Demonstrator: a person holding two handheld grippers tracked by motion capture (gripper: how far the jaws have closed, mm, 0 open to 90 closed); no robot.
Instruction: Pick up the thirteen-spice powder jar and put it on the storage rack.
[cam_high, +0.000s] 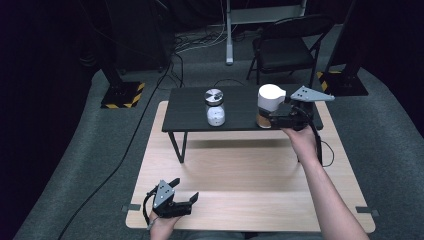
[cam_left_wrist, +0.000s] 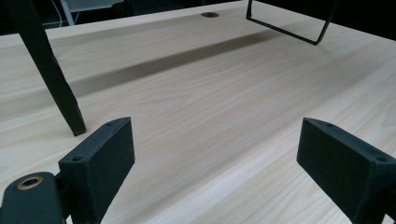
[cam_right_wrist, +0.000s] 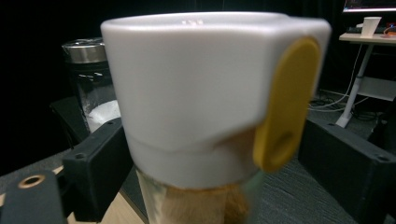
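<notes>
White-capped jar (cam_right_wrist: 205, 107) between jaws of right hand-held gripper (cam_high: 278, 120), contact unclear | on black counter (cam_high: 240, 107), right end | rigid, top-heavy, smooth; grip clear body below cap | left hand-held gripper (cam_high: 181, 200) released.

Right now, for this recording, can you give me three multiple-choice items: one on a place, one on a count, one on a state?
1. Where does the white-capped container stand?
A. on the black raised shelf
B. on the wooden tabletop
C. on the chair

2. How many containers are on the shelf?
A. one
B. two
C. four

3. The left hand-held gripper is:
A. open, holding nothing
B. shut on a jar
C. shut on a cable

A: it stands at the shelf's right end. B: the glass jar is the second. A: bare wood shows between its jaws.
</notes>
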